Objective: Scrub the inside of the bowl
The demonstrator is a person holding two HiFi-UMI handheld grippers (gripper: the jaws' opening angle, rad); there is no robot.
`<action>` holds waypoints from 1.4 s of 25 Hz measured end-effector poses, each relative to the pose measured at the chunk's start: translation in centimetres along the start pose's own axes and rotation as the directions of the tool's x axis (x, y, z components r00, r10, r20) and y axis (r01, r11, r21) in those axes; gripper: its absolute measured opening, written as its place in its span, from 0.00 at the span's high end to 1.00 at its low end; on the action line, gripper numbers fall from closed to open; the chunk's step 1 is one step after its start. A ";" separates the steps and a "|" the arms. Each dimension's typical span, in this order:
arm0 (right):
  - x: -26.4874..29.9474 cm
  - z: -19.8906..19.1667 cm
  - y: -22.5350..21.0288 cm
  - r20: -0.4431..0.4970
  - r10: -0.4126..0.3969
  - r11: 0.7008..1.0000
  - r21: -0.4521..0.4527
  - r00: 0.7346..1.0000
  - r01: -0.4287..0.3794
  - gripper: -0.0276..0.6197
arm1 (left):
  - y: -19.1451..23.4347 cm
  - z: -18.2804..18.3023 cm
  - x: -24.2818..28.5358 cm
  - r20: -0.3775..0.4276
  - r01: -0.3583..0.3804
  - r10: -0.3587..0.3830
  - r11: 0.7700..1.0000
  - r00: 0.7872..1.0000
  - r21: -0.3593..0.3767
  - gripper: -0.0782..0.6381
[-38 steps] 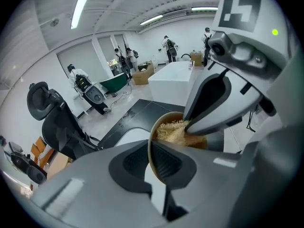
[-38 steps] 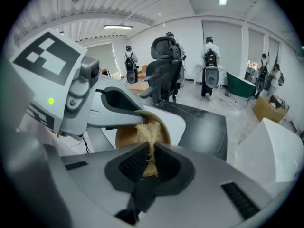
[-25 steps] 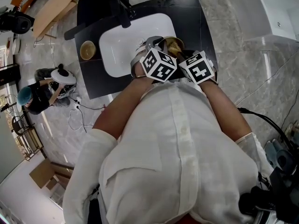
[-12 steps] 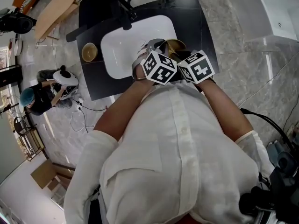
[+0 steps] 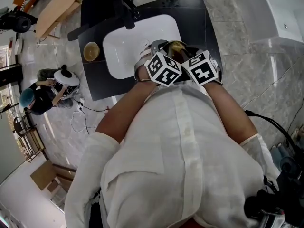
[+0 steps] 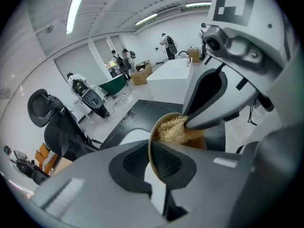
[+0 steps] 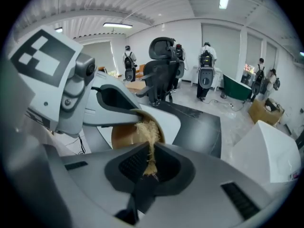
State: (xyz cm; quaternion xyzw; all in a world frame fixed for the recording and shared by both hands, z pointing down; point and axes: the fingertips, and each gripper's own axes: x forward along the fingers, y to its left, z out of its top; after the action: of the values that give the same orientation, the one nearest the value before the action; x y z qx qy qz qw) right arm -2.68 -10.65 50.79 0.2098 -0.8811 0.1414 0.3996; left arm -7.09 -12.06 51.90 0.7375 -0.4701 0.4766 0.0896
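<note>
Person in white shirt [image 5: 180,160] filled most of head view, bent over a black surface [image 5: 202,23] w/ a white sink [image 5: 126,44] set in it. Black office chair [image 5: 102,4] stood at the far side of the surface, behind the sink. Pale marbled floor all round. Another person crouched on the floor at left, well apart from the surface.

Both arms were out front, the two marker cubes side by side and near touching, just over the near R edge of the sink.

L tongs [image 6: 153,161]: narrow, clamped on the thin rim of the bowl [image 6: 197,140], one pad inside the wall and one outside. Bowl was held off the surface, tilted w/ its mouth toward the R tongs, by the sink's R edge in head view. Brown/gold inside, pale rim.

R tongs [image 7: 148,165]: narrow, pinching a straw-coloured fibrous scrubber [image 7: 151,132]. Strands ran down between the pads. The scrubber's bulk sat inside the bowl, against the inner wall near the rim. In L gripper view the R tongs' tips reached into the bowl mouth from upper R, touching the fibre wad.

Second small bowl [image 5: 90,51], tan, sat upright on the surface just L of the sink, well apart from both tongs. Cannot tell what's in it.
</note>
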 end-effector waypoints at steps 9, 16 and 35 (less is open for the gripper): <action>1.0 -2.5 1.1 -0.054 0.061 0.997 0.044 0.997 -0.058 0.92 | 0.2 0.9 -0.1 0.017 -0.014 0.014 1.000 1.000 0.026 0.87; 0.9 -1.8 3.0 -0.023 0.179 0.979 0.101 0.984 -0.176 0.92 | 0.7 0.8 -0.1 0.030 0.008 -0.006 0.999 1.000 -0.050 0.87; -0.1 -1.3 0.7 -0.029 0.021 0.999 -0.031 0.999 -0.022 0.92 | 1.1 0.0 -0.3 0.017 -0.017 0.018 0.999 1.000 -0.040 0.87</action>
State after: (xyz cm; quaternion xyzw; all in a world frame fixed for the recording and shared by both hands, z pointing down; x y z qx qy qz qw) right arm -2.14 -9.44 51.49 0.1920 -0.8795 0.1347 0.4141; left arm -7.95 -12.46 51.36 0.7354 -0.4867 0.4615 0.0963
